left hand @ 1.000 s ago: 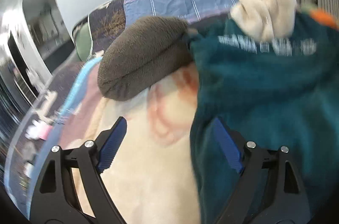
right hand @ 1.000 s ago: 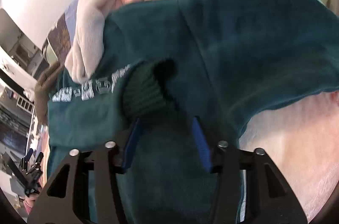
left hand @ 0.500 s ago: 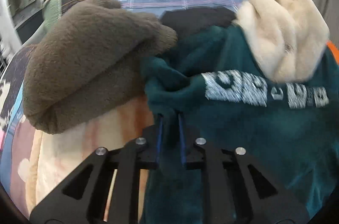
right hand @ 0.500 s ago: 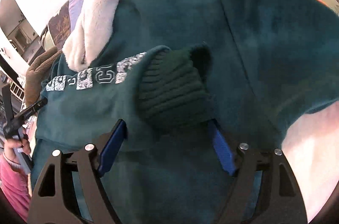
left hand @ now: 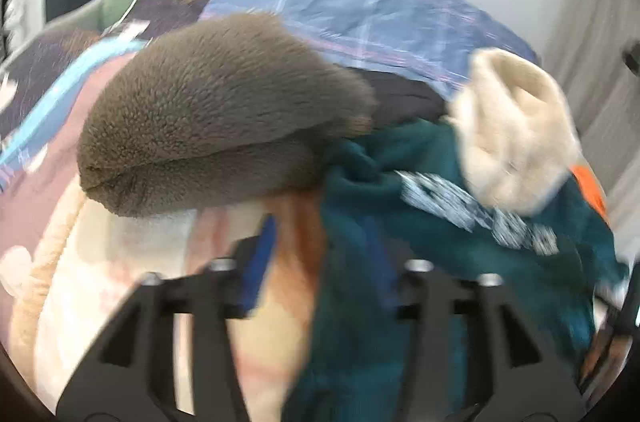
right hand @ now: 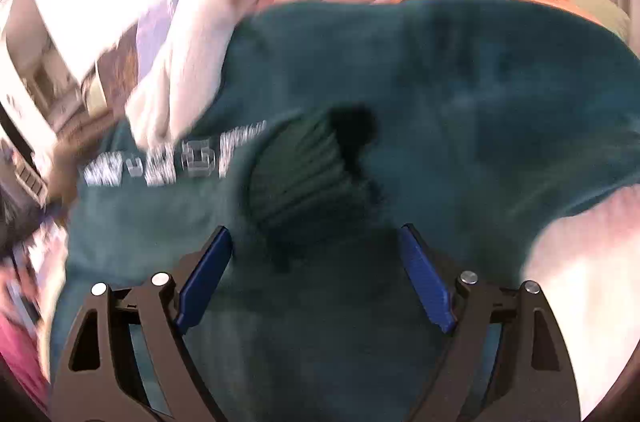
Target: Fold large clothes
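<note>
both grippers off the teal sweatshirt (right hand: 460,110) after tucking its sleeve

left gripper (left hand: 320,258) pinched the shoulder edge half a second ago, jaws since opening, now half-wide, cloth loose between; right gripper (right hand: 316,262) spreads wide off the ribbed cuff (right hand: 296,178). sweatshirt lies on the bed, hemmed by brown fleece (left hand: 216,126) and cream fleece (left hand: 516,130); pale blanket (left hand: 132,286) left is free.

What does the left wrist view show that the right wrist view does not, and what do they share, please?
Only the left wrist view shows the brown fleece garment whole, lying left of the sweatshirt, and the left gripper, jaws partly apart, blurred. Only the right wrist view shows the ribbed cuff lying on the sweatshirt ahead of the right gripper, jaws wide apart and clear of it. Both show the teal sweatshirt with white lettering, the cream fleece and the blue plaid cover.
</note>
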{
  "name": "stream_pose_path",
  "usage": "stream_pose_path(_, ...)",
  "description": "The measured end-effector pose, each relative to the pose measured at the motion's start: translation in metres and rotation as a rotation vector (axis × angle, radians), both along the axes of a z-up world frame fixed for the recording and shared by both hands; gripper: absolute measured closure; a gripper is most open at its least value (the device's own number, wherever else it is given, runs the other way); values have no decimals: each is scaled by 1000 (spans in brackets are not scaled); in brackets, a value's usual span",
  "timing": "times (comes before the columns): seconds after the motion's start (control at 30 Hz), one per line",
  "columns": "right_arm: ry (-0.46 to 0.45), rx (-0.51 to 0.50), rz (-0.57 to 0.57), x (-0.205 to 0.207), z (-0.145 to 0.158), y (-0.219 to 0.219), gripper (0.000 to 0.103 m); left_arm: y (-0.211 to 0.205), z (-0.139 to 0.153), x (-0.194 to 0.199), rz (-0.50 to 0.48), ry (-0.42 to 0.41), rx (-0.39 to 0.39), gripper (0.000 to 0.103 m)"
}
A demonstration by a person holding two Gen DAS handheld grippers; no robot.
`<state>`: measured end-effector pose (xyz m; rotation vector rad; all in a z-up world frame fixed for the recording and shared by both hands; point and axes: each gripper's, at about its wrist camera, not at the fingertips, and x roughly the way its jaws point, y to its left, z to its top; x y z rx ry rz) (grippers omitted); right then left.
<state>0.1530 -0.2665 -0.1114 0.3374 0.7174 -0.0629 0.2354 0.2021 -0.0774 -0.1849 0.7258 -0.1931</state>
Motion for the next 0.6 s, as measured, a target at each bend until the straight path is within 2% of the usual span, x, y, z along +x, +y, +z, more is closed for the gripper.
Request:
stream_pose_path(0.03,-52,-44,-35,-3,18,1,18,-6,1,-12,-38,-3,39,48)
stream_pose_path(0.1,-125,-95,4,2,50,15,18,-16,-4,-38,-116,3,112,48)
stream_pose_path(0.2,-114,-94,243,38,87,69,18,-25,-25,-55,-149,52,223,48)
stream_pose_path(0.27,-76,-121,424,70,98,129,20,-23,-34,-57,-153,67,255,48)
stream_pose_path(0.37,-25,-253,591,109,96,221,30,-16,-49,-51,-144,97,221,48)
stream_pose_path(0.43,43,-268,692,137,85,278,39,-13,-52,-49,-148,81,197,48)
stream_pose_path(0.5,108,-282,729,166,72,324,45,-12,-57,-50,-154,57,182,48)
stream_pose_path(0.6,161,-315,723,197,56,364,46,-7,-61,-52,-168,38,148,51)
